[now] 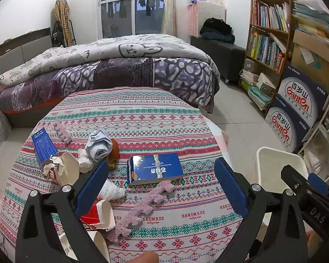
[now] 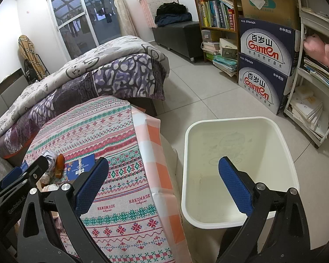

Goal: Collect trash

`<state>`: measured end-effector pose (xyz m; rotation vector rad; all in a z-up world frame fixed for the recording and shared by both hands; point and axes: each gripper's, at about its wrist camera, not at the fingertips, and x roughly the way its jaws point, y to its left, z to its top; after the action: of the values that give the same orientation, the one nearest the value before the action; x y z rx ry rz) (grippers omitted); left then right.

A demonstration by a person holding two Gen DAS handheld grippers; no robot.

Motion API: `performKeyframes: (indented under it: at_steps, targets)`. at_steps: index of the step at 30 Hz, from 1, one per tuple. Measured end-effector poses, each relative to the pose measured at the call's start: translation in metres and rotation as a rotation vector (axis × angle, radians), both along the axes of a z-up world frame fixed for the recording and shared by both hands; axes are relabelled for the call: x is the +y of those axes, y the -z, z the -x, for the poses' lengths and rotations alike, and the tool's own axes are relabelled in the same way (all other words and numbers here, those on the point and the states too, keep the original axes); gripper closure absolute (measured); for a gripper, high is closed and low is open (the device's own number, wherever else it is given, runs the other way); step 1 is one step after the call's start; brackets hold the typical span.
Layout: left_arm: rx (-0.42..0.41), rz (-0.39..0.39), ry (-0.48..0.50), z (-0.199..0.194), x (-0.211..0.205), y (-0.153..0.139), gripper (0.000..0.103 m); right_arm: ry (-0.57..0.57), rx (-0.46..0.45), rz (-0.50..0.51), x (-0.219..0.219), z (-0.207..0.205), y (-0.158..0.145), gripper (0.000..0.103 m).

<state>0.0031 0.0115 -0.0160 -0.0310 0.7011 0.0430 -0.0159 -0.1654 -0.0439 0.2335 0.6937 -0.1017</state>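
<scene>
Left hand-held gripper [image 1: 162,186] agape above blue box [image 1: 154,168], long axis left-right.

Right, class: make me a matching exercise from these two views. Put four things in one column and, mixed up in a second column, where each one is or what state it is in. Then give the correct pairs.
Things
1. white bin
2. flat blue box
3. pink foam strip
4. left gripper

Places or states
A. lying on the patterned tablecloth, near the table's middle
B. open, holding nothing
C. standing on the tiled floor beside the table, nothing visible inside
D. lying on the cloth just in front of the blue box

Pairs: 1-C, 2-A, 3-D, 4-B
</scene>
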Motion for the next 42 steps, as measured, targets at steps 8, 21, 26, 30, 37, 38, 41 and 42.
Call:
performKeyframes:
  at_steps: [8, 21, 26, 30, 37, 38, 41, 42]
  targets:
    - [0.001, 0.001, 0.000, -0.001, -0.001, -0.001, 0.009, 0.000, 0.002, -0.001, -0.001, -0.002, -0.002, 0.007]
    - [0.026, 0.027, -0.039, -0.003, 0.019, -0.001, 0.009, -0.033, 0.030, -0.029, 0.018, -0.007, -0.001, 0.007]
    - [0.063, 0.039, -0.076, -0.013, 0.035, -0.009, 0.009, -0.092, 0.059, -0.039, 0.034, -0.020, -0.024, 0.007]
    - [0.123, 0.064, -0.149, -0.025, 0.066, -0.013, 0.009, -0.140, 0.084, -0.023, 0.055, -0.034, -0.032, 0.007]
    - [0.225, 0.054, -0.313, -0.050, 0.141, -0.009, 0.009, -0.252, 0.168, -0.018, 0.088, -0.069, -0.036, 0.007]
    - [0.235, 0.048, -0.331, -0.054, 0.151, -0.008, 0.009, -0.268, 0.177, -0.008, 0.094, -0.073, -0.035, 0.007]
    - [0.275, 0.035, -0.415, -0.067, 0.192, -0.002, 0.009, -0.323, 0.195, 0.025, 0.115, -0.083, -0.027, 0.007]
    - [0.296, 0.039, -0.446, -0.073, 0.210, 0.003, 0.009, -0.344, 0.199, 0.031, 0.122, -0.085, -0.024, 0.007]
